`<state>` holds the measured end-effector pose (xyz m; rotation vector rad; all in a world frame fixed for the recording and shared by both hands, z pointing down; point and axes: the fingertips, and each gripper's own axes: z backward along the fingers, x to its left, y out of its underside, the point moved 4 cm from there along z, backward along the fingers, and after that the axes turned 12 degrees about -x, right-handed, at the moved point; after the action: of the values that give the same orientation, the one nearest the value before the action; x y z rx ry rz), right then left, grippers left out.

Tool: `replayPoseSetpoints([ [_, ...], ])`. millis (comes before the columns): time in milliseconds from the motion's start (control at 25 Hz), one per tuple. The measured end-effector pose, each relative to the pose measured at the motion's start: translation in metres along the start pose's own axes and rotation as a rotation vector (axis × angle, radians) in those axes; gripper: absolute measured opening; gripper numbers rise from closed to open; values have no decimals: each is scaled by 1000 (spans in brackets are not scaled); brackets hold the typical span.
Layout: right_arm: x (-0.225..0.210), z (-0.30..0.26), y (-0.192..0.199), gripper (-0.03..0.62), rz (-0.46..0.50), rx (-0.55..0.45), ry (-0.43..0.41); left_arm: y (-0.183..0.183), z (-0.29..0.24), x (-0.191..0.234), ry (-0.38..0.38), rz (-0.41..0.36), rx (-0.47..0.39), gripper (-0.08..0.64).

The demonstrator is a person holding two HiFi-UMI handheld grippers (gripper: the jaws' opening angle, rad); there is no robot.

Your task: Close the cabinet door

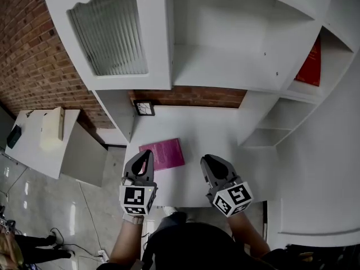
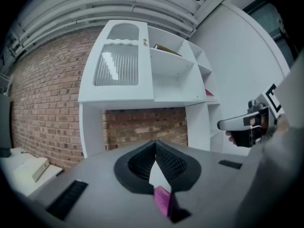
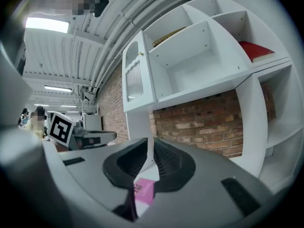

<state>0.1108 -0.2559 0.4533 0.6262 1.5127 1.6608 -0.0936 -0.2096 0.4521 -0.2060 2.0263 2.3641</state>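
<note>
White cabinet (image 1: 225,49) against a brick wall, seen from where I stand at the counter (image 1: 197,128) beneath it. Its one door (image 1: 112,32), a stiff framed panel with ribbed glass, sits at the upper left and looks flush with the cabinet front, shut or very nearly so. I judge it light and free on its hinges. The glass is the fragile part, so any last push belongs on the solid frame by the single small knob (image 2: 145,42) at its right edge, not on the pane. One pink booklet (image 1: 164,153) lies on the counter, one red book (image 1: 311,63) rests on a right-hand shelf, and one small framed picture (image 1: 144,107) sits against the brick. My two grippers hang low over the counter's near edge, the left gripper (image 1: 149,152) and the right gripper (image 1: 204,160) both clenched on nothing.
</note>
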Motion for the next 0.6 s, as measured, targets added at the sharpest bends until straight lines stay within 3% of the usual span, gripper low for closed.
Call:
replayPoseSetpoints([
  [600,59,6,39,51,22,82,-150,26,97,-1,-61,39,93,9],
])
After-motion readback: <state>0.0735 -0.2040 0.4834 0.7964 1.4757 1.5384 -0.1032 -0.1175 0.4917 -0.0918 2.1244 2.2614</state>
